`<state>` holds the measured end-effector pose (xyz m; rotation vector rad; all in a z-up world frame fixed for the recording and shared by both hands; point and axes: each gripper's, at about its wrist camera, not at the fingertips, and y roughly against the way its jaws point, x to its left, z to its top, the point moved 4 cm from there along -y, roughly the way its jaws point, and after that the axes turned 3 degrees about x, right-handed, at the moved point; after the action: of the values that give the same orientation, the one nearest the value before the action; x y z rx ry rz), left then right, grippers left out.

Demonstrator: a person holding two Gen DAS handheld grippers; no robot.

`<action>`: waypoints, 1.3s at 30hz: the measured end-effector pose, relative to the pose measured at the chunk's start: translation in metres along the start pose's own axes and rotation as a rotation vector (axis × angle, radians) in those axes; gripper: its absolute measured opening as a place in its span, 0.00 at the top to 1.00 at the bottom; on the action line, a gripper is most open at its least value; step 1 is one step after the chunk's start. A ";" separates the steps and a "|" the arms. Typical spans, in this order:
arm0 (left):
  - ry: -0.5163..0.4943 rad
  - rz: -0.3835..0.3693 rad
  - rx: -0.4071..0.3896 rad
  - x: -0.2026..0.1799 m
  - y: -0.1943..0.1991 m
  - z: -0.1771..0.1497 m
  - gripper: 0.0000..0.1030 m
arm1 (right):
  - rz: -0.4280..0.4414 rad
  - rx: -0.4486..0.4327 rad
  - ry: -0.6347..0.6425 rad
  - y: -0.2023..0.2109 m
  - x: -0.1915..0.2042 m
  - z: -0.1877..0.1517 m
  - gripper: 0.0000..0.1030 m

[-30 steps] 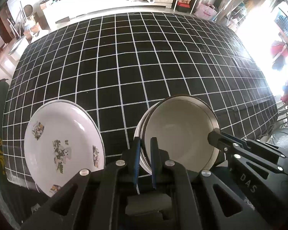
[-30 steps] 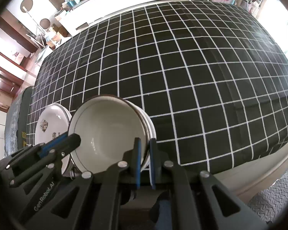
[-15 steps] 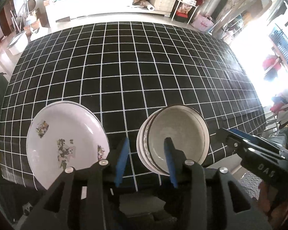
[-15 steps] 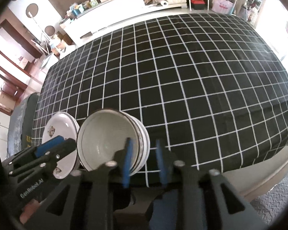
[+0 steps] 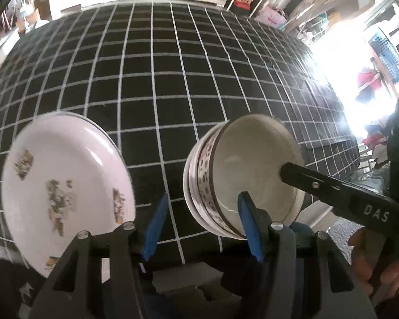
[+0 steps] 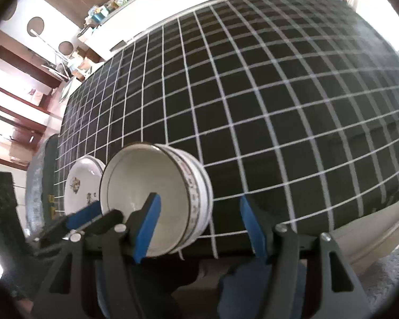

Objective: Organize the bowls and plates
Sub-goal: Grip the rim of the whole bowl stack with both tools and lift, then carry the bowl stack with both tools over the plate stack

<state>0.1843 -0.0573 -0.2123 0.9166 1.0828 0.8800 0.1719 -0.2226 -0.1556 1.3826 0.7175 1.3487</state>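
A stack of white bowls (image 5: 252, 170) with a patterned band stands near the front edge of the black checked table (image 5: 173, 79). Beside it on the left lies a stack of white flowered plates (image 5: 66, 186). My left gripper (image 5: 202, 226) straddles the bowls' left rim; its jaws are opening and the pads do not press on it. In the right wrist view my right gripper (image 6: 199, 228) straddles the right rim of the bowls (image 6: 151, 199), jaws opening, pads clear. The plates (image 6: 79, 186) show behind.
The table (image 6: 252, 93) stretches far back and to the right. A white counter (image 6: 151, 2) with clutter runs behind it. A blue basket (image 5: 388, 50) and shelves stand at the right. A hand (image 5: 372, 252) holds the right gripper.
Both grippers were shut on the bowl stack's rim a second ago. Both have since opened and drawn back a little, and the bowls stay on the table.
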 end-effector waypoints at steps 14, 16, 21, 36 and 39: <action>-0.028 -0.048 0.045 0.001 -0.040 0.008 0.50 | 0.067 0.071 -0.040 -0.042 0.000 0.007 0.35; -0.042 -0.049 0.043 -0.003 -0.042 0.011 0.50 | 0.077 0.072 -0.051 -0.043 -0.002 0.006 0.35; -0.057 -0.043 0.036 -0.006 -0.045 0.017 0.49 | 0.079 0.070 -0.051 -0.040 -0.007 0.006 0.35; -0.071 0.002 0.008 -0.021 -0.052 0.023 0.46 | 0.036 0.056 -0.052 -0.038 -0.002 0.005 0.35; -0.071 0.009 0.008 -0.024 -0.054 0.024 0.46 | 0.026 0.057 -0.064 -0.039 0.002 0.006 0.35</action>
<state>0.2094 -0.1027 -0.2489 0.9534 1.0231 0.8449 0.1869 -0.2104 -0.1904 1.4784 0.7024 1.3068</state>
